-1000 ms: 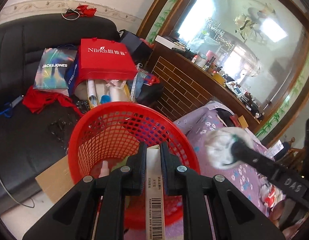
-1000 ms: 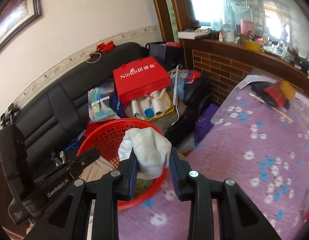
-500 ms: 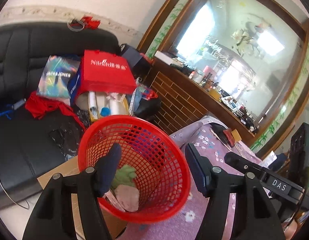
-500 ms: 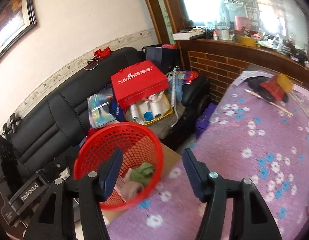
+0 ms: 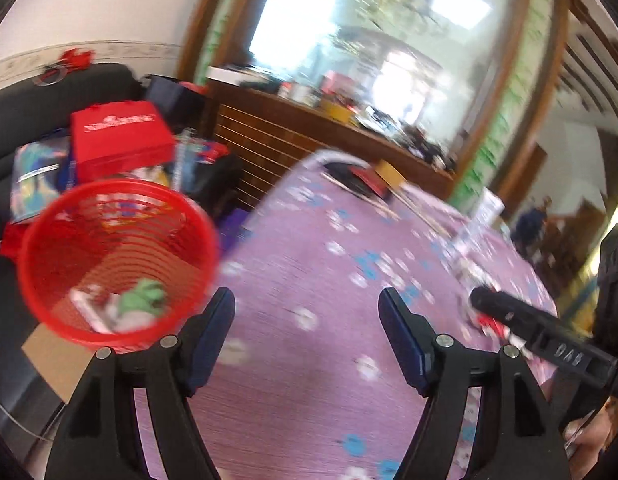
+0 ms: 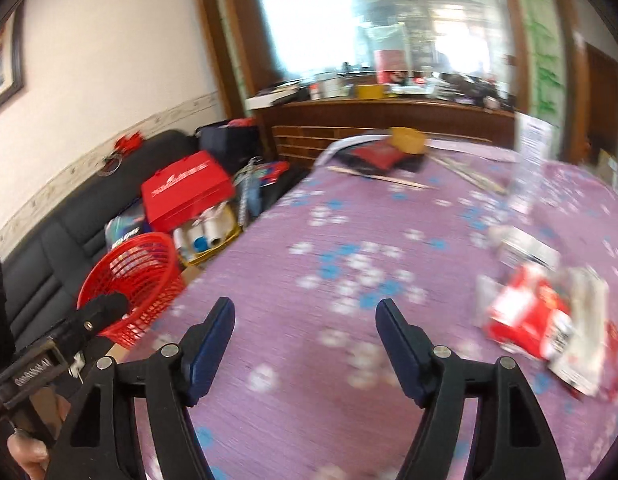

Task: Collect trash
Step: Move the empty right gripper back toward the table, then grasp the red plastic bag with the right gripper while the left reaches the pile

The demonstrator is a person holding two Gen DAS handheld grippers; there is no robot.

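- Hovering over the purple flowered tablecloth [image 6: 309, 380], the right gripper [image 6: 305, 344] has its jaws spread wide with nothing between them, a stance that suits reaching for another piece of rubbish.
- The left gripper [image 5: 307, 336] is likewise spread and empty above the same cloth, facing across the table.
- At the table's edge, on the sofa side, sits the red mesh basket [image 5: 49, 240]; that spot lets trash be dropped in without a long carry. It holds a green crumpled scrap [image 5: 147, 294] and some pale pieces.
- Uncollected trash lies to the right gripper's right: a red-and-white crumpled wrapper [image 6: 537, 316] with white packaging touching it. The picture is blurred, so the exact items cannot be told.
- In the left wrist view the right gripper's finger reaches toward that same pile, so the likely next step is a grasp there.
- Flat, thin wrappers may slide on the cloth when pinched.
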